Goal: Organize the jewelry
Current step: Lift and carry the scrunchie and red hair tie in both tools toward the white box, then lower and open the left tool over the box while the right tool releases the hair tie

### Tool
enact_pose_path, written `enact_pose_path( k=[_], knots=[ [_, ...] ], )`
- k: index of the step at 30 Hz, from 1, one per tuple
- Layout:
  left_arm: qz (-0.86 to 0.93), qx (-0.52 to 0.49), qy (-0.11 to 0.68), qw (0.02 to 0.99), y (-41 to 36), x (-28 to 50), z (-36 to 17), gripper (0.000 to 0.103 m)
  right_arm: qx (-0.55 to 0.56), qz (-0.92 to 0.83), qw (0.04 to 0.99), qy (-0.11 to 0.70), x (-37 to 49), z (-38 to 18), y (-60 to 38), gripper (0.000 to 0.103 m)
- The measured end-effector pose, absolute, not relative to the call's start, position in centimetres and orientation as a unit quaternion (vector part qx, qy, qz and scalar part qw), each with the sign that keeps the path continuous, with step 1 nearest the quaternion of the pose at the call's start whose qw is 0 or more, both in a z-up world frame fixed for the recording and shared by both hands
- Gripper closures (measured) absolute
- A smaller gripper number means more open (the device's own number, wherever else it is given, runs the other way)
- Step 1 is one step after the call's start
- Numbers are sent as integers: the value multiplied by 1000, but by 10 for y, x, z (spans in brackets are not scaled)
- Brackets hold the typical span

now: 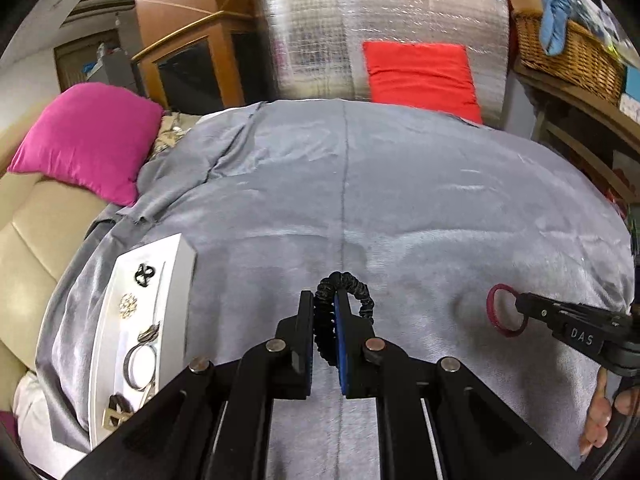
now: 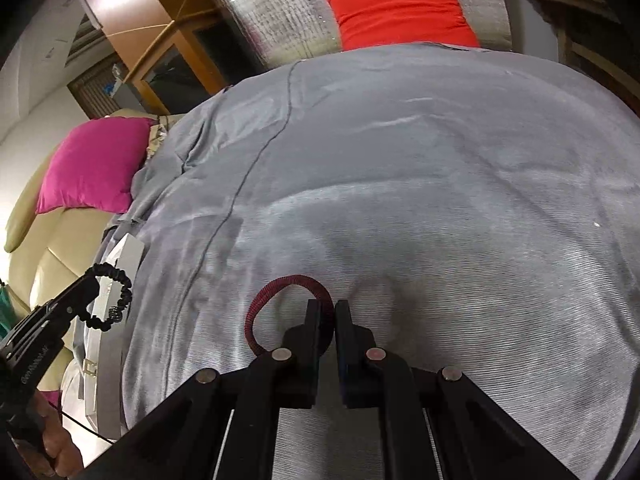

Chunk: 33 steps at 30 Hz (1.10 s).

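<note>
Left gripper (image 1: 324, 300) pinches a black bracelet (image 1: 362, 294), right gripper (image 2: 329, 312) a dark-red bangle (image 2: 272, 300); either may slip before reaching the lower-left white tray (image 1: 176, 272).

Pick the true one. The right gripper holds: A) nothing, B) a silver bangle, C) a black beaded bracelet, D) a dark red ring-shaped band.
D: the right gripper is shut on the dark red band, lifted above the grey blanket, while the black bracelet sits in the left gripper.
</note>
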<state>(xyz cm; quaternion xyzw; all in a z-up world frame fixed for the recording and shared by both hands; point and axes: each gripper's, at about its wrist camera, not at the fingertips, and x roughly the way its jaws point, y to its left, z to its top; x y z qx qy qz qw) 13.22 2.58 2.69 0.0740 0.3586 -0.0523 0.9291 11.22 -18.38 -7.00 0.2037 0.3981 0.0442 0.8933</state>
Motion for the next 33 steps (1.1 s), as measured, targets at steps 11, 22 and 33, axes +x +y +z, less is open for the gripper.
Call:
enact_pose_path(
  k=[11, 22, 33],
  knots=[
    [-13, 0, 332, 943, 96, 121, 51, 93, 176, 98, 909, 364, 109, -50, -132, 95],
    [47, -46, 327, 943, 184, 116, 51, 93, 131, 162, 912, 353, 140, -2, -34, 95],
    [81, -120, 397, 906, 293, 158, 1, 93, 62, 229, 895, 378, 232, 19, 107, 95]
  ],
)
